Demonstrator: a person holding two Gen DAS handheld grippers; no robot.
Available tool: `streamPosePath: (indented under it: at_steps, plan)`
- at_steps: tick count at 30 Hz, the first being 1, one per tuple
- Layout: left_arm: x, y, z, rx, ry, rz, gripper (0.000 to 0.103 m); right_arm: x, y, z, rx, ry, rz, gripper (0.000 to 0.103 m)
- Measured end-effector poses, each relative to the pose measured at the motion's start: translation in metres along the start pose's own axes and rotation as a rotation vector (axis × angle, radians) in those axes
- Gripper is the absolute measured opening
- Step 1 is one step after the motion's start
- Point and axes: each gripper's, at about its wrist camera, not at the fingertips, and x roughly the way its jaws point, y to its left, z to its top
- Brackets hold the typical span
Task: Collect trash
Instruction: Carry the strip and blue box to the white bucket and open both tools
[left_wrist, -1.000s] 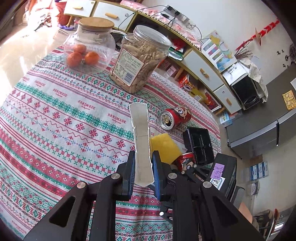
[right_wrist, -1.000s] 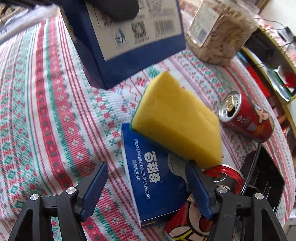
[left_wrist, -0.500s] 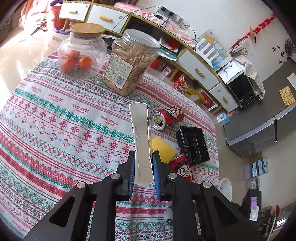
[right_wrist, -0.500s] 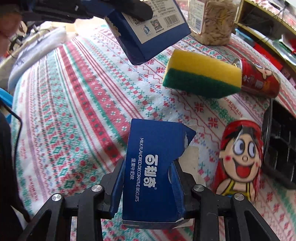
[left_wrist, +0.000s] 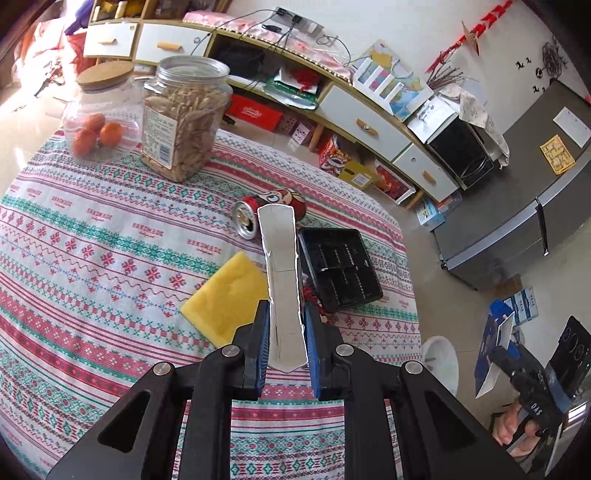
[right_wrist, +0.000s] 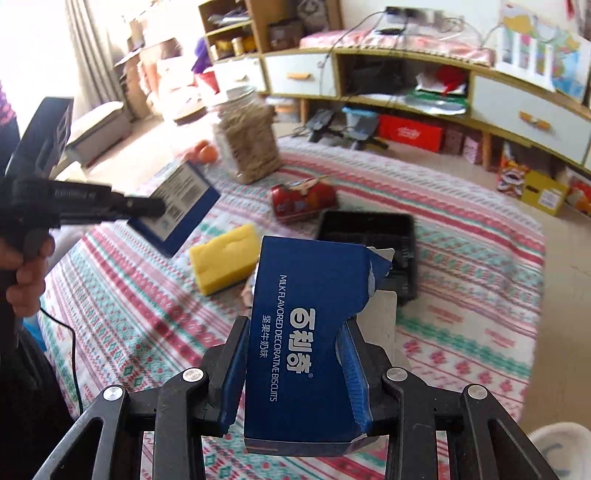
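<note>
My left gripper (left_wrist: 286, 314) is shut on a flattened blue carton (left_wrist: 282, 280), seen edge-on as a white strip above the table. In the right wrist view that same carton (right_wrist: 177, 206) shows its barcode side, pinched by the left gripper (right_wrist: 155, 206). My right gripper (right_wrist: 295, 326) is shut on a blue biscuit box (right_wrist: 306, 314) with a torn flap, held in the air; the left wrist view shows this gripper (left_wrist: 498, 350) off the table's right edge. On the tablecloth lie a red can (left_wrist: 269, 214), a black plastic tray (left_wrist: 338, 267) and a yellow sponge (left_wrist: 229, 299).
A seed jar (left_wrist: 181, 122) and a glass jar of oranges (left_wrist: 98, 122) stand at the table's far side. A white container (left_wrist: 441, 358) sits on the floor past the table edge. Low cabinets (left_wrist: 362, 118) line the wall. A hand (right_wrist: 26, 266) grips the left tool.
The right gripper closed on the blue biscuit box, lifted it off the table and swung away past the right edge. The left gripper drew back and up with its carton.
</note>
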Motion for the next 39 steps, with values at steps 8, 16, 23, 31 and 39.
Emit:
streamPosePath:
  at_steps: [8,16,23,31,39]
  plan:
    - [0.04,-0.095,-0.037,0.107,0.131,-0.136,0.019,-0.103,-0.097,-0.023,0.215,-0.179,-0.111,0.042]
    - [0.104,-0.218,-0.091,0.279,0.28,-0.219,0.019,-0.139,-0.177,-0.074,0.465,-0.129,-0.149,0.042]
    - [0.188,-0.302,-0.132,0.335,0.417,-0.208,0.019,-0.132,-0.201,-0.096,0.567,-0.064,-0.156,0.042]
    - [0.251,-0.34,-0.168,0.325,0.478,-0.172,0.019,-0.125,-0.242,-0.127,0.695,-0.004,-0.216,0.042]
    - [0.274,-0.338,-0.17,0.303,0.438,-0.112,0.021,-0.128,-0.25,-0.132,0.712,0.004,-0.21,0.042]
